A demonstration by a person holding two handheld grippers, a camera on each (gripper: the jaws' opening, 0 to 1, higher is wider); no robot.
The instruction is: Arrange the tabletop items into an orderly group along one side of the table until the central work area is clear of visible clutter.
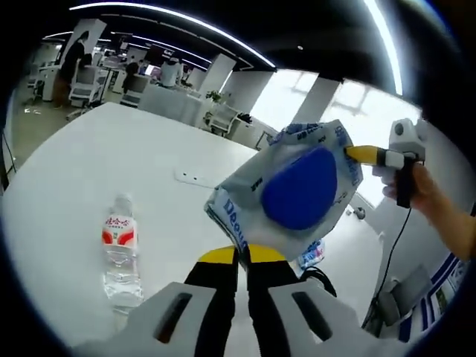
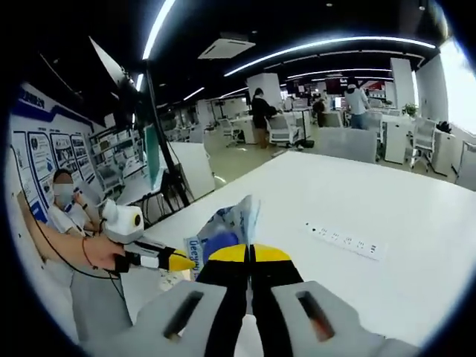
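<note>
left gripper (image 1: 238, 255): yellow-tipped black jaws pressed together on the lower edge of a soft pack (image 1: 286, 190), white crinkled plastic film with blue print and a large rounded blue patch. the pack is lifted clear of the white table (image 1: 89, 171), tilted, its face toward the camera. the right gripper (image 1: 355, 154) meets the pack's far upper corner with its yellow tip, a hand (image 1: 420, 186) around its grip.

right gripper view: right gripper (image 2: 251, 253) jaws shut on the pack (image 2: 227, 227), seen here edge-on as a thin crumpled fold. the left gripper (image 2: 181, 262) reaches the pack's other edge from the left.

left gripper view also shows a clear plastic water bottle (image 1: 120, 249), red and white label, lying on the smooth table, well apart from the pack, and a flat white strip (image 1: 195, 178) beyond. right gripper view shows a long white power strip (image 2: 346, 240) on the table.
</note>
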